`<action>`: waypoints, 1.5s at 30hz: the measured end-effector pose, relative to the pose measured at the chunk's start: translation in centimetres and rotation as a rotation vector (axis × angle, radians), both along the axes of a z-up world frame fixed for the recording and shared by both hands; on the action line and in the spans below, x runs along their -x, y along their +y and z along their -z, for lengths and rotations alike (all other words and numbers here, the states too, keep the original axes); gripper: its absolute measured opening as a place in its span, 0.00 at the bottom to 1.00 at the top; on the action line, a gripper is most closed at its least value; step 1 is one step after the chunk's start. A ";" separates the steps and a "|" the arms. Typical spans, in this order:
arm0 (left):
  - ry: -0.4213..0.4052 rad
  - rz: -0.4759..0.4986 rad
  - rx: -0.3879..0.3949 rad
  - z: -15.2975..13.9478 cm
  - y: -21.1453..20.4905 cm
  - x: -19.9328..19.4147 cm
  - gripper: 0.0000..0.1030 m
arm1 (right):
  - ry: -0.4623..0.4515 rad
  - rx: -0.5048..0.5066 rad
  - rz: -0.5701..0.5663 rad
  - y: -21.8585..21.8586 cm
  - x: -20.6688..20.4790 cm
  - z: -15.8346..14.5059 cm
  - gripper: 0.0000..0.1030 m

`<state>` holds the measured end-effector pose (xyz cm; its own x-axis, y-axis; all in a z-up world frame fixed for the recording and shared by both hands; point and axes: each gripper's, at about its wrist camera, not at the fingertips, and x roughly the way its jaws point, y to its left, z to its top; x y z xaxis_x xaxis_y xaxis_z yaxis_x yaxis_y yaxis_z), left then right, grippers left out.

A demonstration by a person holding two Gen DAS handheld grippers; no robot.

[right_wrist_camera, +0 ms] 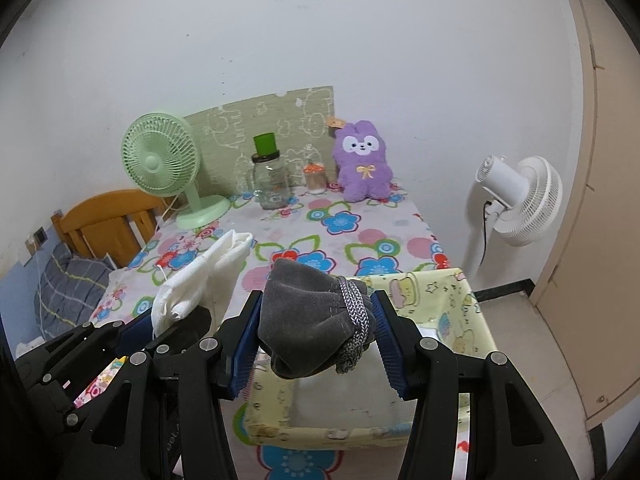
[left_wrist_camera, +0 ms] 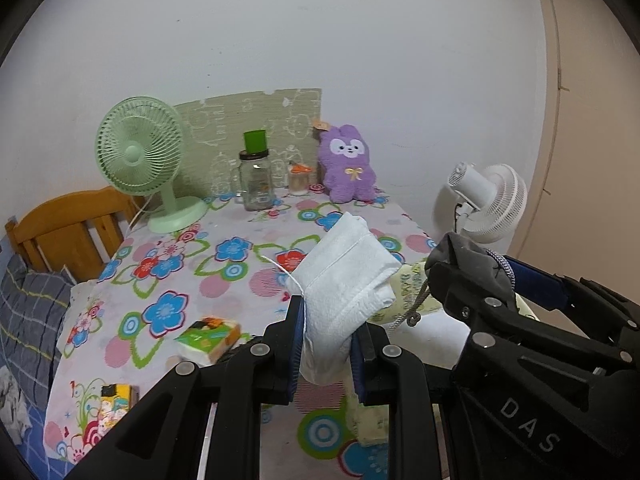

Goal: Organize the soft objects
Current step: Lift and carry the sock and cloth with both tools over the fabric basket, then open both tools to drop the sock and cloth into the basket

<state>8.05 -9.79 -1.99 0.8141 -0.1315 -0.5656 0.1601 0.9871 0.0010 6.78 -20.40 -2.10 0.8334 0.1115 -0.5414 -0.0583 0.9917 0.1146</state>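
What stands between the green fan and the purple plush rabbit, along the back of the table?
A glass jar with a green cup on top, then a small orange-lidded jar. Both wrist views show them between the fan and rabbit.

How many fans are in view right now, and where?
2. A green desk fan stands at the table's back left corner, beside the glass jar. A white fan stands off the table's right side, near the wall. Others may be out of frame.
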 end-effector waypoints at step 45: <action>0.151 0.111 -0.017 5.0 -6.6 -4.5 0.79 | 0.119 -0.024 0.151 -7.0 -4.5 5.3 0.83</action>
